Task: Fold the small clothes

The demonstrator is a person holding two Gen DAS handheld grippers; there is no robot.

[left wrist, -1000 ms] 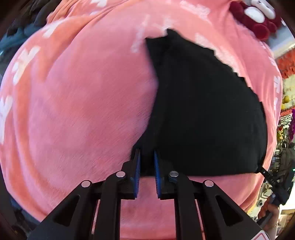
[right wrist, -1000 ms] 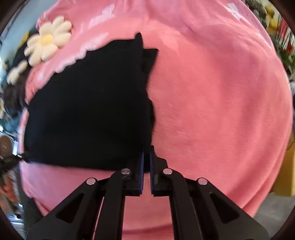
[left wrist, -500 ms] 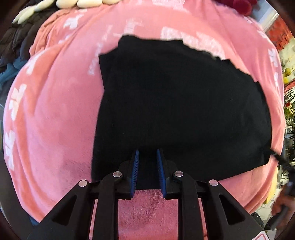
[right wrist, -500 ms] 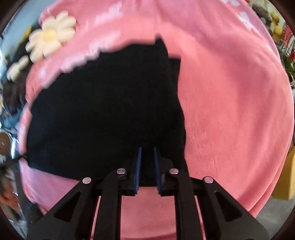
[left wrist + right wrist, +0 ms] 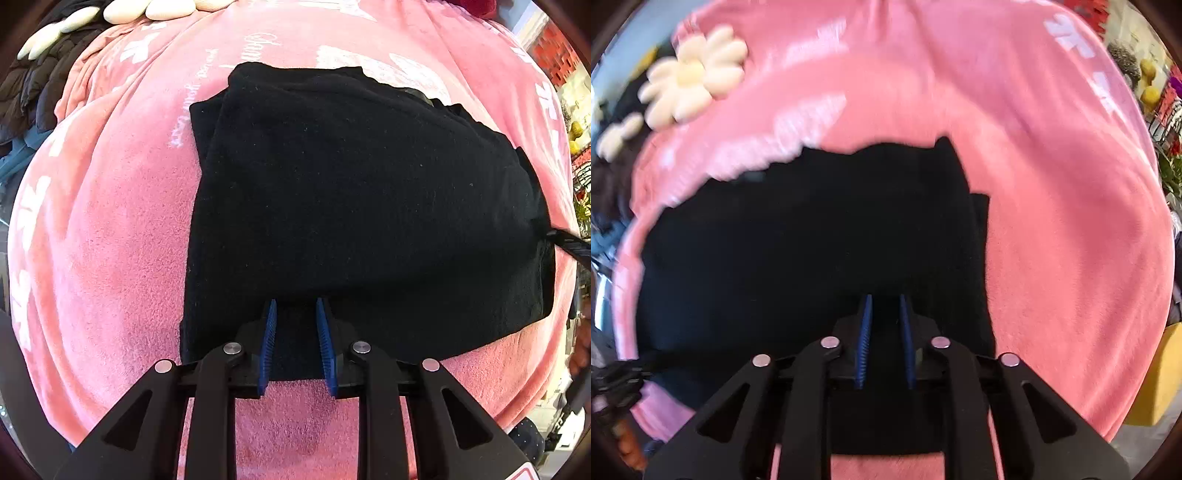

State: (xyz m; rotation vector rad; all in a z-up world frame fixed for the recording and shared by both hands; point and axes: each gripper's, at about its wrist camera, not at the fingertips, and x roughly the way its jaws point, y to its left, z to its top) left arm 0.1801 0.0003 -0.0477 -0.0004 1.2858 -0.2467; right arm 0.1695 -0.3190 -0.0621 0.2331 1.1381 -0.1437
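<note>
A black garment (image 5: 351, 206) lies folded over on a pink fleece blanket (image 5: 110, 258); it also shows in the right wrist view (image 5: 798, 251). My left gripper (image 5: 294, 306) is over its near left edge, jaws parted with black cloth showing between the blue pads (image 5: 269, 336). My right gripper (image 5: 885, 301) is over the near right part of the garment, jaws slightly parted, cloth showing between them. Whether either one pinches cloth I cannot tell. The right wrist view is blurred.
A cream daisy cushion (image 5: 694, 77) lies at the blanket's far left in the right wrist view. Dark quilted clothing (image 5: 33, 92) is piled beyond the blanket's left edge. The other gripper's tip (image 5: 569, 247) shows at the garment's right edge.
Both grippers, shut on the garment's near corners, have carried the cloth over onto itself. Their jaws have opened a little, and the garment now lies flat and wider in view.
</note>
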